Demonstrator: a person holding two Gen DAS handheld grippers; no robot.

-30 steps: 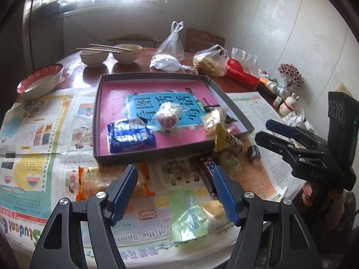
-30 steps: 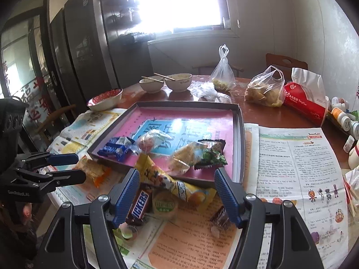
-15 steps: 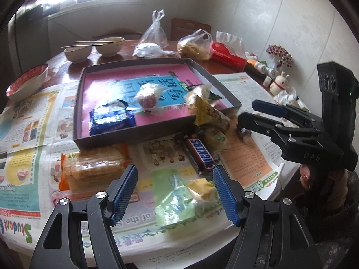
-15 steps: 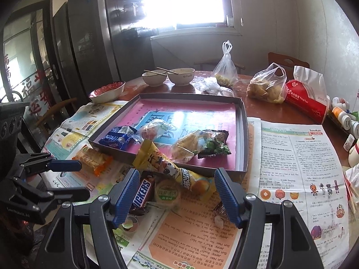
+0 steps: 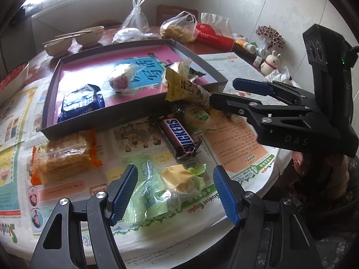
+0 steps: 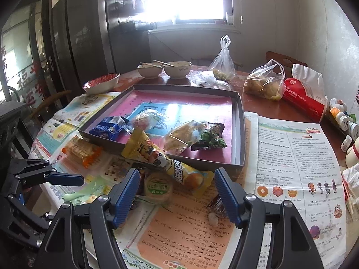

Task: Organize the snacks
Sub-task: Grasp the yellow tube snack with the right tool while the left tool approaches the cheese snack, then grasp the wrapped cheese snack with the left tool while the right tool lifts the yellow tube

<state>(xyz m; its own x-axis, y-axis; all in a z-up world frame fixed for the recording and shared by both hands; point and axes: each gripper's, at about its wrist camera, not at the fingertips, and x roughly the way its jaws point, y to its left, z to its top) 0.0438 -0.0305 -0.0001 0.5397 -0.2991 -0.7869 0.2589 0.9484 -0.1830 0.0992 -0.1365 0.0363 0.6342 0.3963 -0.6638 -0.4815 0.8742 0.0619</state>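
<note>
Left tool (image 5: 174, 190) brackets green packet (image 5: 157, 192) — clear, crinkled.

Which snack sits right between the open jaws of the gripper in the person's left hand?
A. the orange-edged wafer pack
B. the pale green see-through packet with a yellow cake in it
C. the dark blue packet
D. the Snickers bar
B. In the left wrist view the left gripper frames the pale green packet on the newspaper, its jaws apart and not pressing it.
</note>
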